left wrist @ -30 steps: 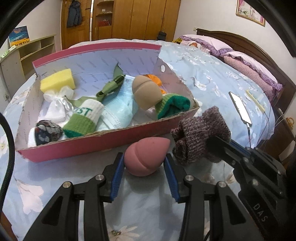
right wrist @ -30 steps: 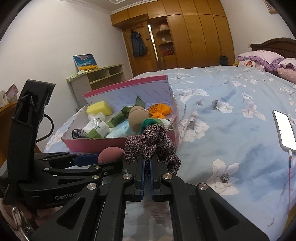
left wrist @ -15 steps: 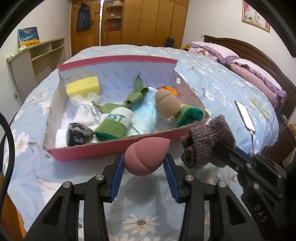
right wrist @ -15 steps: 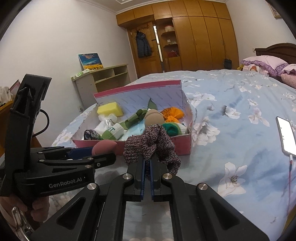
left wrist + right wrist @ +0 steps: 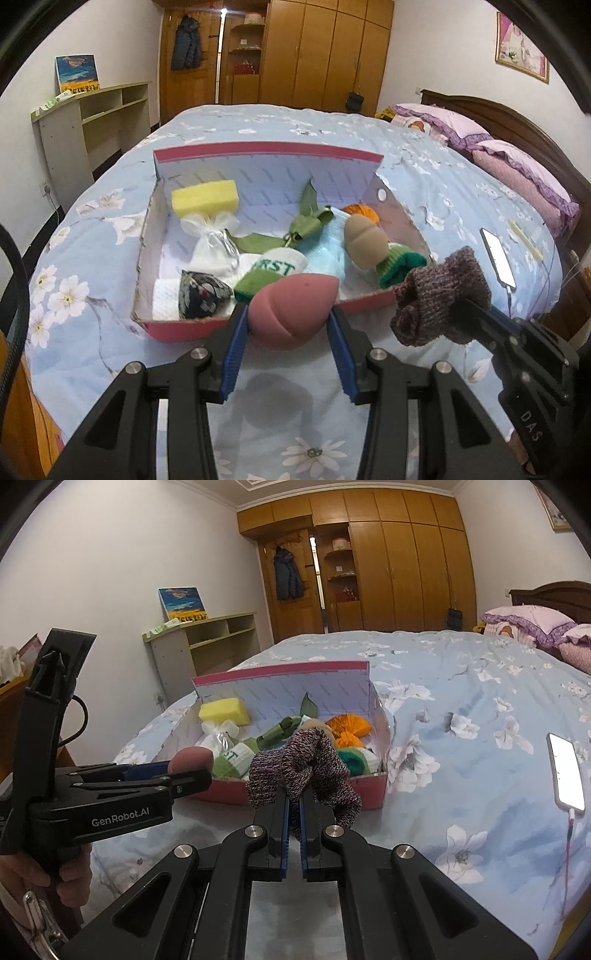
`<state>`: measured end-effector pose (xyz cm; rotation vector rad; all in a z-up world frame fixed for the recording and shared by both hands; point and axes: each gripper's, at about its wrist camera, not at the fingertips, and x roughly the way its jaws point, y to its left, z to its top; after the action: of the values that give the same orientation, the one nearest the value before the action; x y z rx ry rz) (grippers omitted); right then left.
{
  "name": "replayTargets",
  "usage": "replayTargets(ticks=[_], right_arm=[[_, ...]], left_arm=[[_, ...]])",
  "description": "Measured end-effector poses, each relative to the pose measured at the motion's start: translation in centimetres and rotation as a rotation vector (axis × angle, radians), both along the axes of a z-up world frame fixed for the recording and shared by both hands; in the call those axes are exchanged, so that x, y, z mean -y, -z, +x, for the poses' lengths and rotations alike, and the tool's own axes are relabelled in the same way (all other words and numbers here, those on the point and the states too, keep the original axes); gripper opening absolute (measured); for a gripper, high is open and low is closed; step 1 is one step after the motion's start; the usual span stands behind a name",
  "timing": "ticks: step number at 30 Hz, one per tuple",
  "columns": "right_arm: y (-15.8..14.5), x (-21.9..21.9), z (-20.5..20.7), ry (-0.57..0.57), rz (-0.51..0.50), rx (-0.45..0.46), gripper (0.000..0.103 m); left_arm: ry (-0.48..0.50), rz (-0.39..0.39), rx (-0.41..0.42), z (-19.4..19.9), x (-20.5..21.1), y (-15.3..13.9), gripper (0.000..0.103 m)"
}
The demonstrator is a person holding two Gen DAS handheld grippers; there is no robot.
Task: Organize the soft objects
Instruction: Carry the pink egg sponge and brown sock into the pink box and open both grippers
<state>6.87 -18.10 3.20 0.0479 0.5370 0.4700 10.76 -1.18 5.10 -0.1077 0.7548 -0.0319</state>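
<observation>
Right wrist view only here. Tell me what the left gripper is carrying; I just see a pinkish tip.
Observer: The left gripper is shut on a pink egg-shaped sponge, pinched between both blue pads.
Operator: Report what lies in the box's near-left corner; my view hides it.
Observer: A dark floral pouch on a white cloth, against the red box front wall.
Operator: Say what is behind my knit piece.
Observer: A tan egg-shaped sponge leans on a green knit item, beyond the purple knit piece.
</observation>
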Motion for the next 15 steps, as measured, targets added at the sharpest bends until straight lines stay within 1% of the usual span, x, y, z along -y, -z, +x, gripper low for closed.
replayTargets(ticks=[7, 15], right_arm=[[-1.4, -0.7, 0.6, -0.008, -0.009, 0.036, 0.005], [-2.4, -1.1, 1.9, -0.003, -0.015, 0.049, 0.005]], left_arm=[[-0.012, 0.008, 0.018, 0.9, -0.6, -0.8, 0.045], [-0.022, 0.017, 0.029, 2.5, -1.3, -1.6, 0.045]])
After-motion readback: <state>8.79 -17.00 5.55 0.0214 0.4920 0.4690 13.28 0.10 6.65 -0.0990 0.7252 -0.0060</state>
